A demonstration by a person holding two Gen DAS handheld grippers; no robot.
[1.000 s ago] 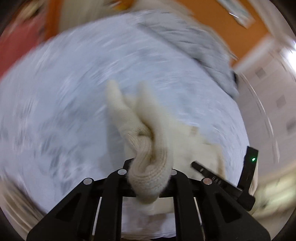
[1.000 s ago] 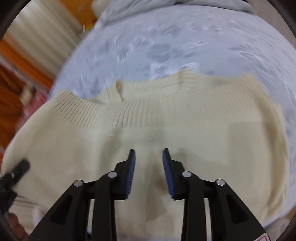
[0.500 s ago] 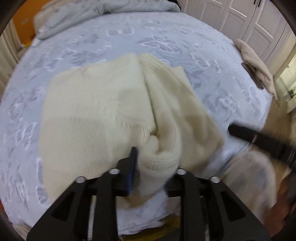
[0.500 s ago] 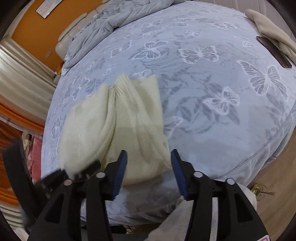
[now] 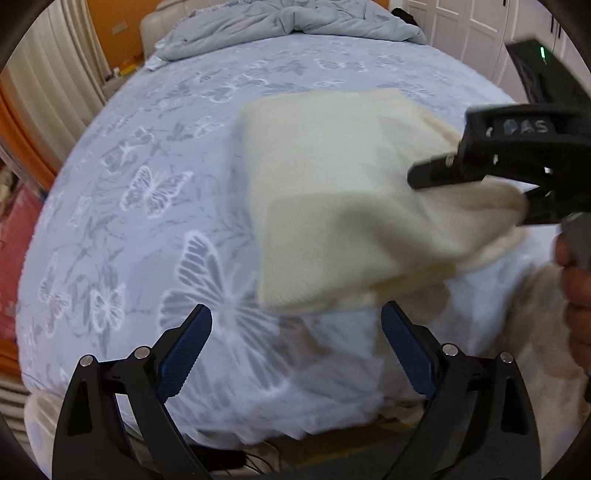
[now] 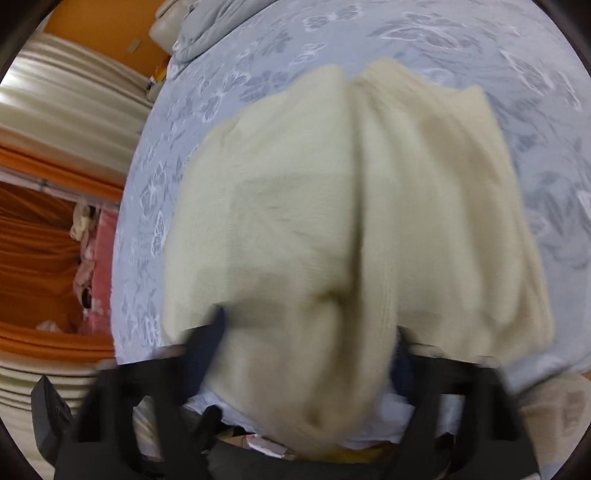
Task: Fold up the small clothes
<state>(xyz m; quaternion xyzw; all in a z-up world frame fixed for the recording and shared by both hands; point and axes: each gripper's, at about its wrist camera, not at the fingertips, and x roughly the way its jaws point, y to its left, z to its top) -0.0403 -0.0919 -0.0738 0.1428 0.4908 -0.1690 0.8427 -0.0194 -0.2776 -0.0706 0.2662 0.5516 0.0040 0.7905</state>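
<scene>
The left gripper hangs level over the near edge of the bed, jaws spread wide and holding nothing. The cream sweater lies folded on the bedspread just beyond it. The right gripper reaches in from the right, its jaws around the sweater's bunched end; whether they pinch it I cannot tell.

We count one cream knit sweater, folded on one bed. One grey duvet bunched at the headboard. Two claws: left claw, right claw. One pink cloth bedside.
</scene>
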